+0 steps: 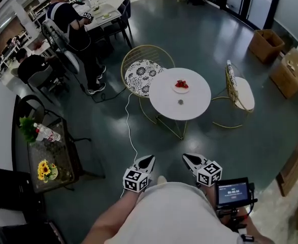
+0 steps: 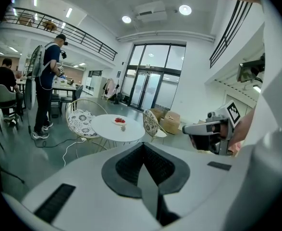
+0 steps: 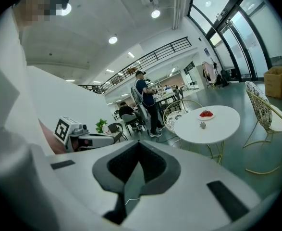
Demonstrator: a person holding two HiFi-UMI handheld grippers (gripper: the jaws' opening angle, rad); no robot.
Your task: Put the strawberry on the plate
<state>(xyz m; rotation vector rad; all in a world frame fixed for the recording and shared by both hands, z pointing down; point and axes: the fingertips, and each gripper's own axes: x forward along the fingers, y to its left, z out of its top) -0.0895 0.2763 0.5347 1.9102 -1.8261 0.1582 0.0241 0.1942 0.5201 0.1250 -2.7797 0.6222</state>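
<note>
Low at the near edge of the head view, left gripper (image 1: pixel 145 162): jaws pressed together, nothing between them. Points ahead and a little downward.

Ahead, well apart from both grippers: round white table (image 1: pixel 164 105). Plate (image 1: pixel 181 91) sits toward the table's far edge. Red heap on it reads as strawberries (image 1: pixel 181 84), so fruit already lies on the plate. Small grey thing (image 1: pixel 180 101) near the table's middle, just on the near side of the plate and apart from it; too small to name. No loose strawberry that I can make out elsewhere on the table. Long axis of the fruit not readable from this far off.

Right gripper (image 1: pixel 191 160): jaws likewise closed on nothing, pointing the same way.

Judgement: plate lies straight ahead, a shade right of the line midway between the grippers, so the right hand is marginally nearer. Neither is within reach. Getting to the table's near edge comes first.
</note>
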